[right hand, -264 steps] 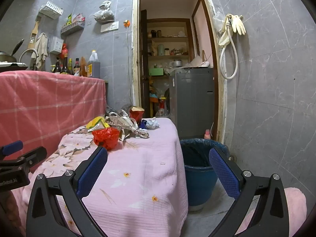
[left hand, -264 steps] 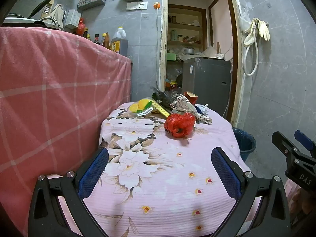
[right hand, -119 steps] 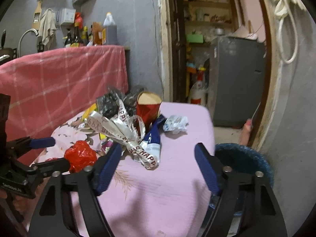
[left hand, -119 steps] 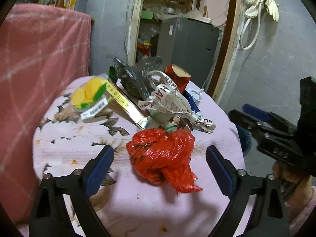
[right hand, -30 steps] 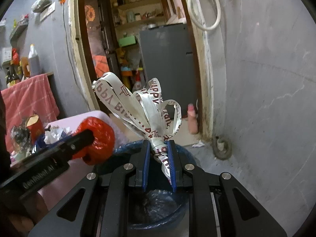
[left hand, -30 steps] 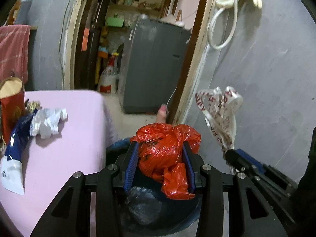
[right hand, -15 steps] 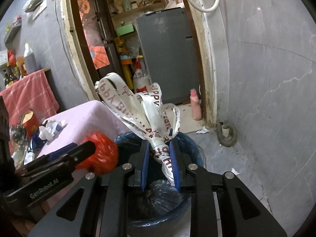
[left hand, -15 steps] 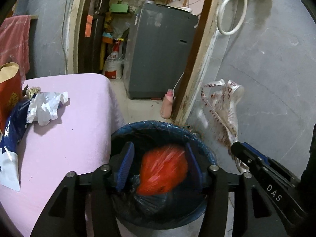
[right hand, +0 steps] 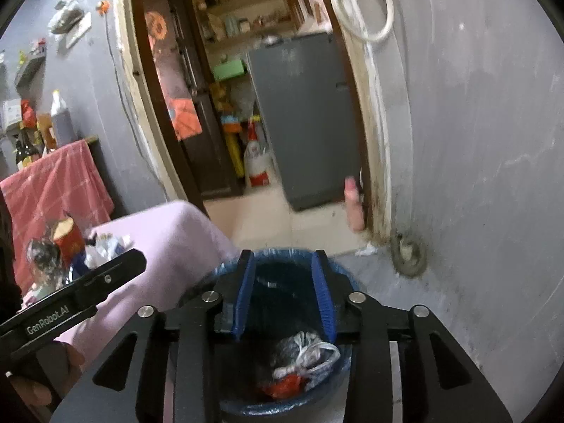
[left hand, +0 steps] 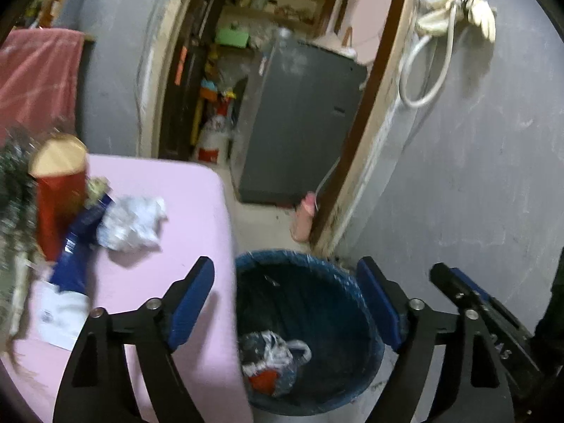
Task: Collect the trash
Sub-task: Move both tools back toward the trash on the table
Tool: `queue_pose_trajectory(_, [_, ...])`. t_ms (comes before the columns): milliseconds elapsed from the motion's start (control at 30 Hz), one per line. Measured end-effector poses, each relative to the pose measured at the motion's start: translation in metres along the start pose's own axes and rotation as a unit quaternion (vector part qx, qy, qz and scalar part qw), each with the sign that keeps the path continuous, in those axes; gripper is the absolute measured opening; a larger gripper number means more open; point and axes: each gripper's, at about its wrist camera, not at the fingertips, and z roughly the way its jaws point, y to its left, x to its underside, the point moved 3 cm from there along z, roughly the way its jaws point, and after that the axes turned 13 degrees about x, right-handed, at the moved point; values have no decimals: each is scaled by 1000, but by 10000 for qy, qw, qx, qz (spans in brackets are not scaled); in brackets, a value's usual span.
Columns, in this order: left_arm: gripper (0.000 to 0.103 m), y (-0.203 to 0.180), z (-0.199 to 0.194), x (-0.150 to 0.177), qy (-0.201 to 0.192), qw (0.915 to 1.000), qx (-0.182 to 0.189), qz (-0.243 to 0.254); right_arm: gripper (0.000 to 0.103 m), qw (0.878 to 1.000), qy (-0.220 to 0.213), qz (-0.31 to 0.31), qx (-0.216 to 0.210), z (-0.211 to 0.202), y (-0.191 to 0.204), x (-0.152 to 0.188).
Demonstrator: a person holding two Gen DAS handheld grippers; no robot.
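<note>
A blue bin (left hand: pixel 356 292) lined with a dark bag stands on the floor just beside a desk (left hand: pixel 197 218) covered in pink cloth. At the bottom of the bin lie a red plastic bag (left hand: pixel 263 380) and a bundle of pale printed ribbon (left hand: pixel 278 347), touching each other.

The left gripper (left hand: pixel 286 299) hangs over the bin with its blue fingers (left hand: pixel 192 299) spread wide and nothing between them. The right gripper (right hand: pixel 286 292) also hangs over the bin, its fingers (right hand: pixel 245 292) parted only partway and empty. Both sets of fingers have just been opening.

More trash remains on the desk: a crumpled white paper (left hand: pixel 132 224), a blue wrapper (left hand: pixel 79 246), a red paper cup (left hand: pixel 60 190) and a dark crinkled bag (left hand: pixel 14 176), all bunched close together at the far left.

The step in hand appears to be letting go over the bin and heading back for more. To do it well, lift each gripper clear of the rim before swinging toward the desk, so the liner is not snagged. Open the right fingers wider before the next grab.

A second ago the left fingers squeezed the red bag and the right fingers pinched the ribbon above the bin. Now both pieces lie inside it.
</note>
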Motion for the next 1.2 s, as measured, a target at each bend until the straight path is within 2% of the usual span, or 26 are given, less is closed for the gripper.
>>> queue_pose_trajectory(33, [82, 0, -7, -3, -95, 10000, -15, 23, 44, 9999, -107, -21, 21, -5, 2, -3])
queue_pose_trajectory(100, [91, 1, -19, -10, -235, 9997, -51, 102, 56, 9994, -357, -39, 6, -19, 7, -10])
queue_pose_trajectory(167, [94, 3, -33, -15, -399, 9989, -140, 189, 61, 9983, -576, -62, 6, -32, 13, -17])
queue_pose_trajectory(267, [101, 8, -56, -23, -651, 9973, -214, 281, 80, 9960, -893, -41, -55, -51, 23, -25])
queue_pose_trajectory(467, [101, 23, -102, -25, -1000, 9940, -377, 237, 103, 9910, -1327, -81, -132, -77, 43, -32])
queue_pose_trajectory(667, [101, 44, -142, -21, -1077, 9919, -666, 123, 103, 9885, -1477, -101, -302, -92, 62, -31])
queue_pose_trajectory(867, [101, 72, -180, -10, -1014, 9887, -1095, 164, 103, 9879, -1442, -269, -502, -101, 93, -21])
queue_pose_trajectory(1067, [101, 107, -209, 4, -868, 9840, -1543, 217, 103, 9875, -1261, -562, -754, -102, 130, -8])
queue_pose_trajectory(1200, [101, 129, -221, 11, -685, 9834, -1667, 190, 103, 9877, -1061, -751, -874, -95, 153, 1])
